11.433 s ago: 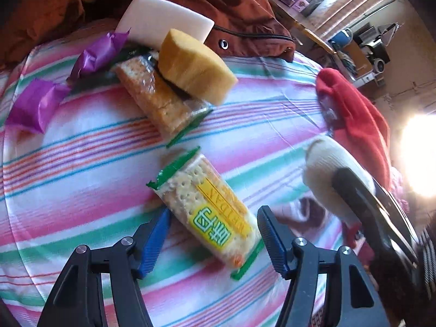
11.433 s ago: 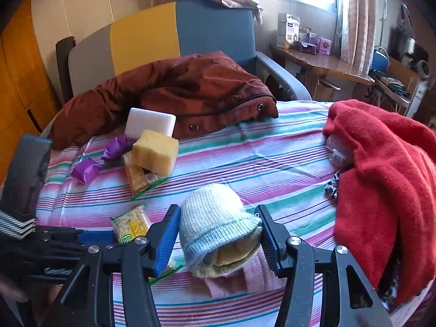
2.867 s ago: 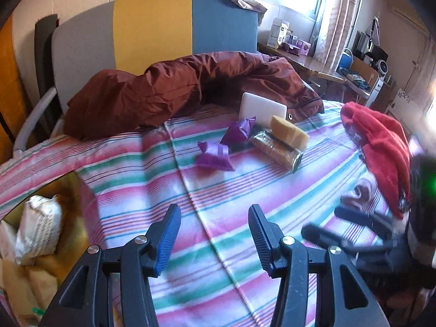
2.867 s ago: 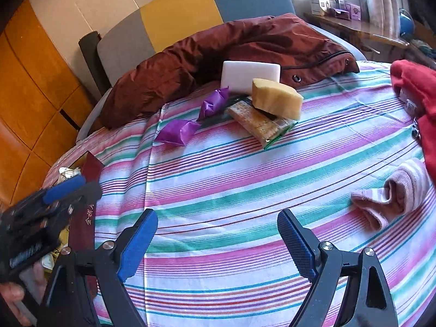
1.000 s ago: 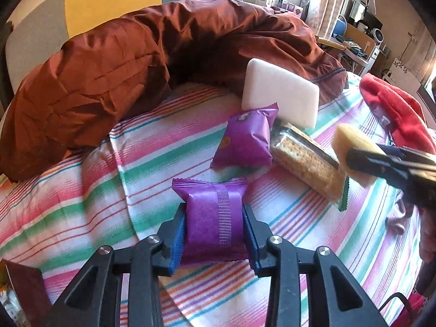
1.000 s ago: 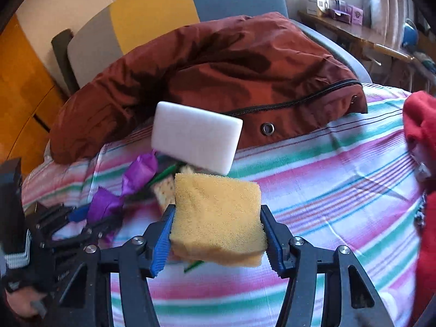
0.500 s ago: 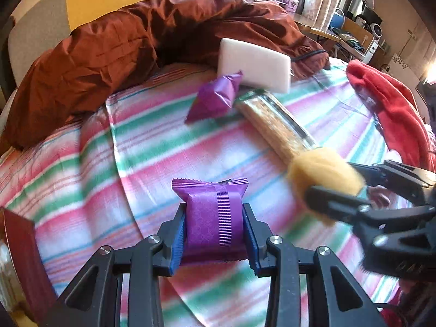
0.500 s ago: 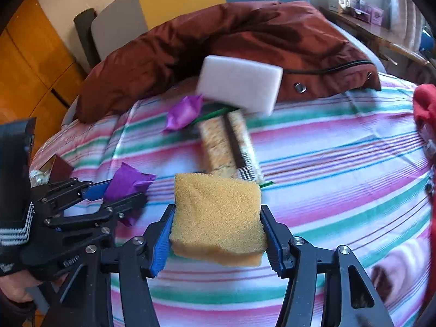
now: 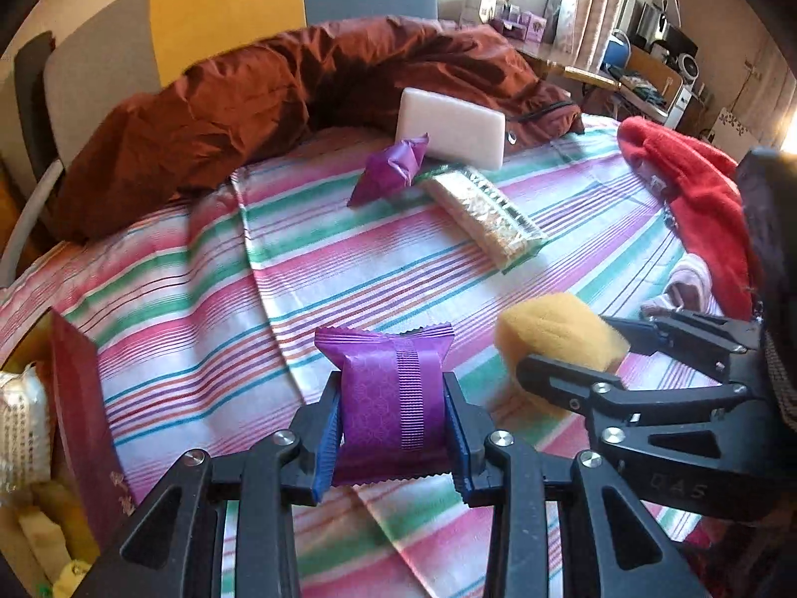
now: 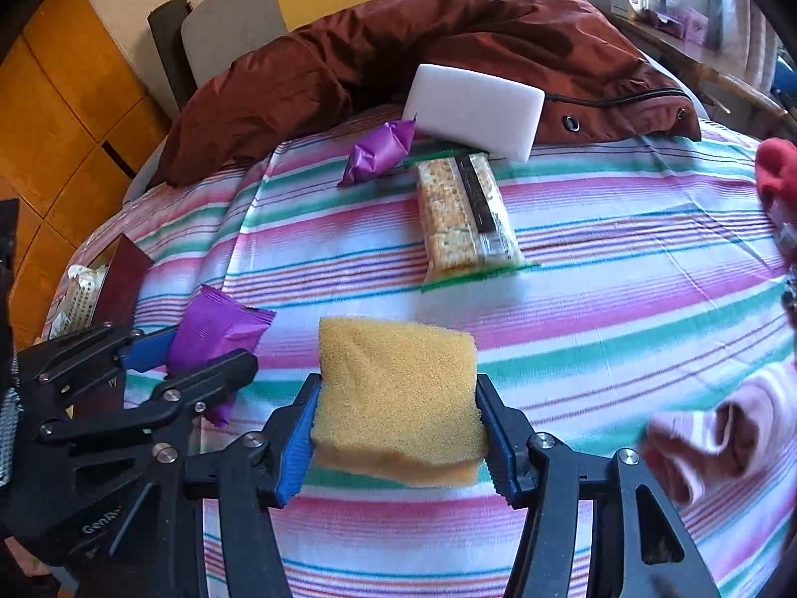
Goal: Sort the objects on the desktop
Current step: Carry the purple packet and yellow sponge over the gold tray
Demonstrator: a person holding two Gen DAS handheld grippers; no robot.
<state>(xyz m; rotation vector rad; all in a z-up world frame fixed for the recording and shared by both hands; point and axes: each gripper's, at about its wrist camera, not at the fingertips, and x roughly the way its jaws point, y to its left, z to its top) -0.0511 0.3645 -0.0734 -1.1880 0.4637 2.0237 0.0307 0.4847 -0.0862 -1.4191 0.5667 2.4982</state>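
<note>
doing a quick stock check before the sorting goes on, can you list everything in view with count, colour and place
snack packet: one, purple, clamped in the left tool
second snack packet: one, purple, on the cloth in front of the white block
sponge: one, yellow, clamped in the right tool
cracker pack: one, clear wrap with green ends, mid cloth
white block: one, white, leaning on the jacket
jacket: one, rust brown, far edge of the cloth
tablecloth: one, pink, green and white stripes
red garment: one, red, right edge
pink sock: one, pink, near right, blurred
dark red box: one, left edge, packets inside
left tool: one, black with blue pads
right tool: one, black with blue pads
</note>
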